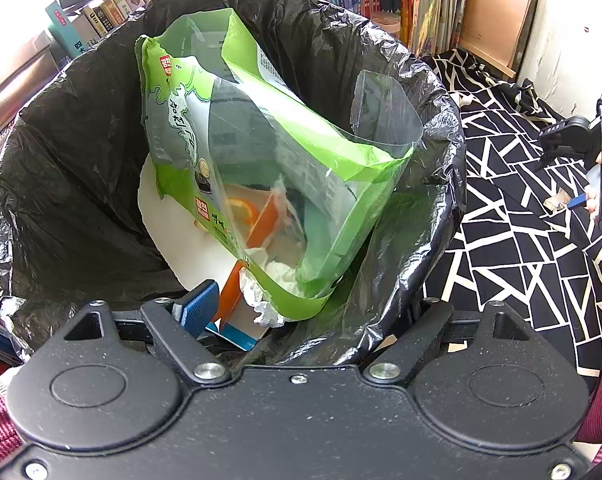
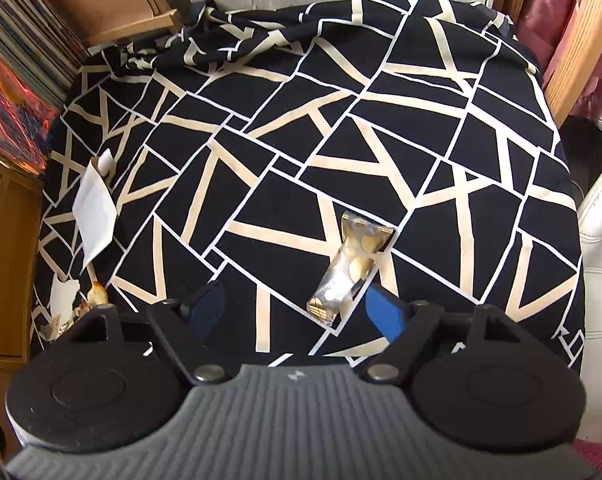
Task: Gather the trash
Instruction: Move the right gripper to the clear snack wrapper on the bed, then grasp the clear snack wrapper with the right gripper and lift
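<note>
The wrapper (image 2: pixel 351 264) lies flat on the cloth (image 2: pixel 261 160), a bit toward its right edge and nearer its front edge. The right claw (image 2: pixel 297 308) hangs over it, wide open, holding nothing. The wrapper's near end sits between the two blue pads (image 2: pixel 383 312), nearer the right one. It looks thin, light, shiny and crinkly, so it may slip. Pinching across its narrow middle seems best. The left claw (image 1: pixel 289 304) is part open at the bin (image 1: pixel 441 92); I cannot tell if it grips the rim.
</note>
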Available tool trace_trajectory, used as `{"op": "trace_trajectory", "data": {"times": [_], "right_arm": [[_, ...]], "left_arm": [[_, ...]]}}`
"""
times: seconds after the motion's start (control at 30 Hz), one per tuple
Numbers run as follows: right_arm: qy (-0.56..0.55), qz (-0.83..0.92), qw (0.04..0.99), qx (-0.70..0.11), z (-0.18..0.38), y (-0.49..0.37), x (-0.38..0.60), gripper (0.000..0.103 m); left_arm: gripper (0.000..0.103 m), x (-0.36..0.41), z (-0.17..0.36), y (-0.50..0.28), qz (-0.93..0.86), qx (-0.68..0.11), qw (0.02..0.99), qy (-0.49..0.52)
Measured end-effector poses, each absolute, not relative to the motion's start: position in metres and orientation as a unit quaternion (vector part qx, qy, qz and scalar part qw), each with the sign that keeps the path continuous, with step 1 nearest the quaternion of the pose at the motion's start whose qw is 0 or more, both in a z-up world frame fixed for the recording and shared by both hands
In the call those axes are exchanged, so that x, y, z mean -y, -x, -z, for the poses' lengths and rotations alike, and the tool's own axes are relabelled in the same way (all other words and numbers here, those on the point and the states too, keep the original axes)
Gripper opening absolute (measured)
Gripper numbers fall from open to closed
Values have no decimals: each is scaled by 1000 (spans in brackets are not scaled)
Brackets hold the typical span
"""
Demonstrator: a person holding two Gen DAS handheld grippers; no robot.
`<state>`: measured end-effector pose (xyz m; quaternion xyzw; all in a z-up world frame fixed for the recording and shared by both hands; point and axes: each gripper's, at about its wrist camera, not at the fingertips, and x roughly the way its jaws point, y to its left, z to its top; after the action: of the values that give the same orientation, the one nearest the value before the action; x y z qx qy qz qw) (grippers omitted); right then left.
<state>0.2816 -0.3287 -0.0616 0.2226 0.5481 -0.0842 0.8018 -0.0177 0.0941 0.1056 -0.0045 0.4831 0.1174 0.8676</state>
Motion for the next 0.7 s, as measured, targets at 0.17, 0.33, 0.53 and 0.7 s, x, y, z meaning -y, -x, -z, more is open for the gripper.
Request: {"op": "trace_trajectory", "data": {"times": [0.17,0.33,0.53,0.7], "right_arm": [[-200,83,811,-543,71,-282,323,80],[-175,91,813,-547,85,-284,320,62],[-160,87,821,-541,81,-281,313,27],[-174,43,834,-522,60,-277,297,27]], "left_arm": [[84,-94,-105,18,-117,-483,868,4],[84,-94,-105,18,-117,-483,868,4],[84,-94,-105,18,-117,-483,868,4],[84,-94,-105,18,-117,-483,868,4]]}}
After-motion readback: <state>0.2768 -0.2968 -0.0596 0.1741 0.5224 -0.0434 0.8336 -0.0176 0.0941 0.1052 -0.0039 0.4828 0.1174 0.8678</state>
